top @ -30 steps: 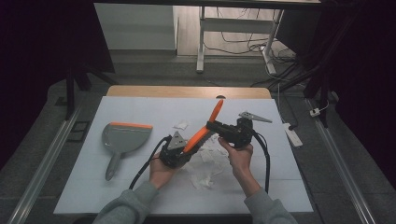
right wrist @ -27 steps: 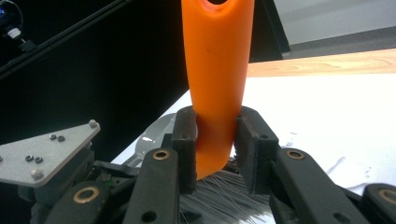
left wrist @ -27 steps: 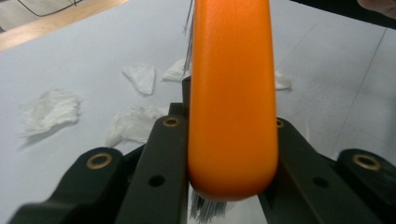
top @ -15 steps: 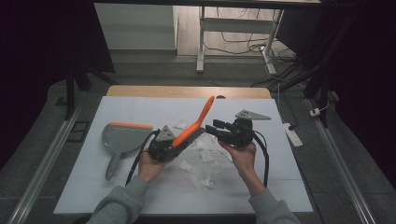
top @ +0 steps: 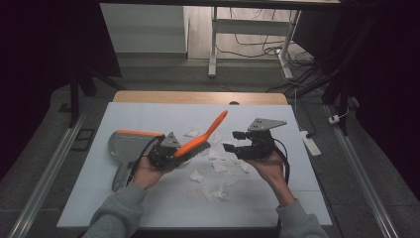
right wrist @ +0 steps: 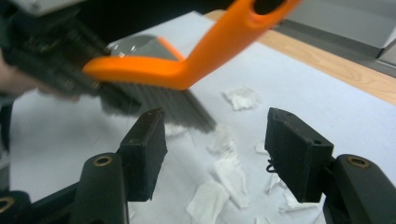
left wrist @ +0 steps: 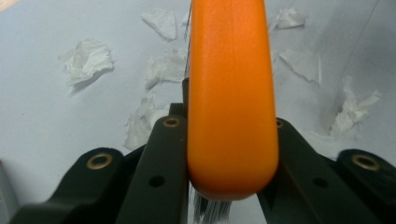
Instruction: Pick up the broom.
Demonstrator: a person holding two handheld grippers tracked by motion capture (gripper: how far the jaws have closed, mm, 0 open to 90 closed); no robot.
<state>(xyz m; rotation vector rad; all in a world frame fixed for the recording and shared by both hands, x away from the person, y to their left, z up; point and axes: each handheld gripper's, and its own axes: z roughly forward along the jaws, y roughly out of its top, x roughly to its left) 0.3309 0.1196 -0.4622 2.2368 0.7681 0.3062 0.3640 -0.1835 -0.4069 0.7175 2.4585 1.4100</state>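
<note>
The left gripper (top: 171, 153) is clamped on the head end of an orange plastic hand brush with dark bristles (top: 200, 136); the brush is lifted off the white table mat (top: 148, 203), its handle slanting up and to the far right; in the left gripper view the black jaws press against both sides of the orange back (left wrist: 232, 98), with pale bristle tips showing below it. The right gripper (top: 233, 141) hovers just to the right of the brush, empty, its jaws set wide apart with open air between them (right wrist: 215, 154). Scraps of torn white tissue paper (top: 218, 166) lie scattered on the mat beneath and between the two grippers; a grey metal dustpan with an orange front lip (top: 124, 146) lies flat at the left of the mat, just beside the left hand.

The step in hand looks like the start of sweeping: the brush is picked up, but no bristle touches the mat yet and the scraps lie unswept. The next move likely calls for lowering the bristles to the mat on the right side of the scraps and drawing them left toward the dustpan; the free right gripper could steady the pan or take the brush handle.
</note>
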